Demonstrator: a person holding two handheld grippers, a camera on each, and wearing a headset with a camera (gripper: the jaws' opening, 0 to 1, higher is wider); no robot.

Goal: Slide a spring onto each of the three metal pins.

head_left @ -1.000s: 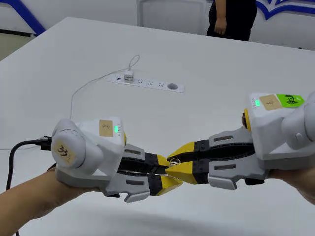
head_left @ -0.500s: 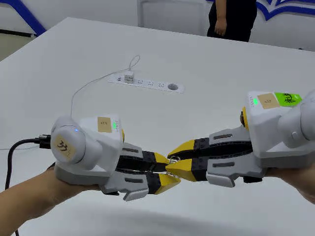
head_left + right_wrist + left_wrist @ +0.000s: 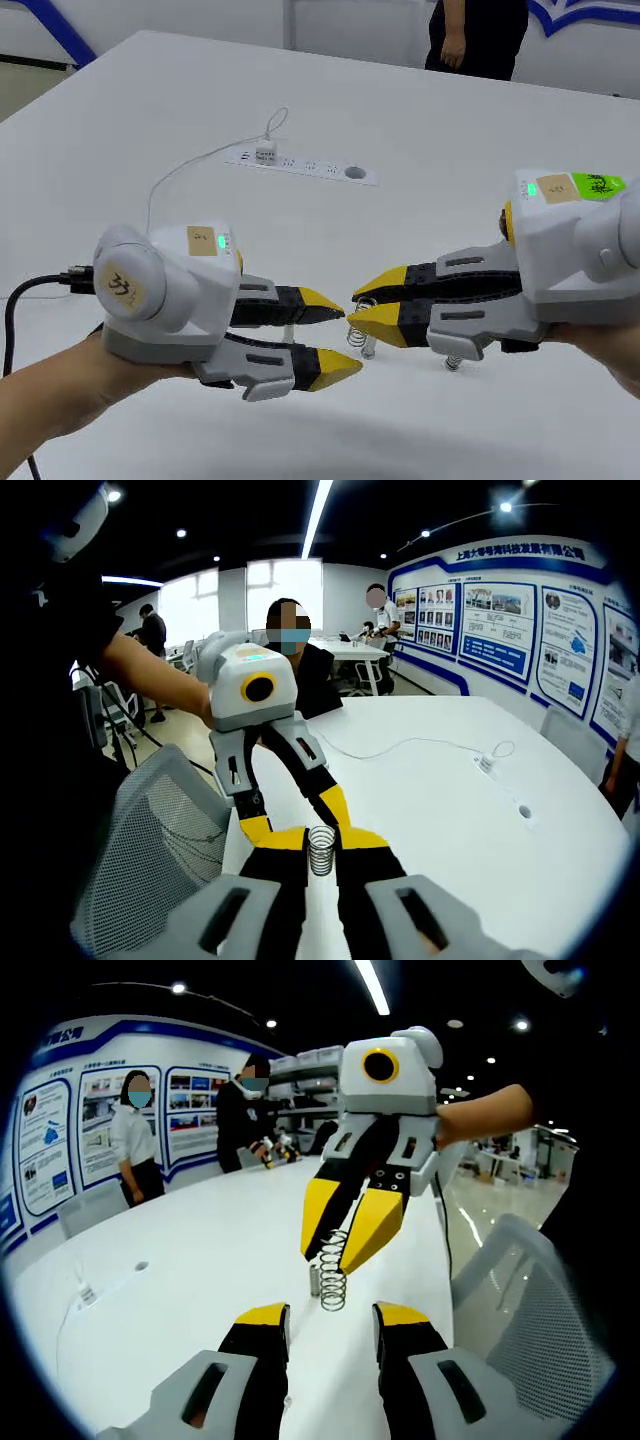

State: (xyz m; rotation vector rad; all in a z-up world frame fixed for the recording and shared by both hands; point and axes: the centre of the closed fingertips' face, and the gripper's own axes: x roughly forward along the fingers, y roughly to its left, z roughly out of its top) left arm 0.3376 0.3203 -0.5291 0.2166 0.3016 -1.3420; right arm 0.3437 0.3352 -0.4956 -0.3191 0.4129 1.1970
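Observation:
My right gripper [image 3: 356,305] is shut on the top end of a steel spring [image 3: 355,337]. The spring hangs down to the white table [image 3: 420,170], right beside a short upright metal pin [image 3: 369,348]. In the right gripper view the spring [image 3: 320,852] sits between the yellow jaws of my right gripper [image 3: 320,840]. My left gripper [image 3: 345,340] faces it with its jaws open and empty, and its tips flank the spring. In the left gripper view my left gripper [image 3: 325,1315] points at the spring [image 3: 333,1278] and the pin [image 3: 314,1281]. A second spring [image 3: 453,362] stands under the right gripper's body.
A white power strip [image 3: 300,167] with a plug and thin cable lies in the middle of the table. A black cable [image 3: 30,292] runs off the left gripper. A person [image 3: 478,35] stands at the far edge. A mesh chair [image 3: 160,850] is beside the table.
My left gripper has opened and drawn back from the right gripper's tips. Both grippers have lifted a little, and the spring and pin now show beneath them.

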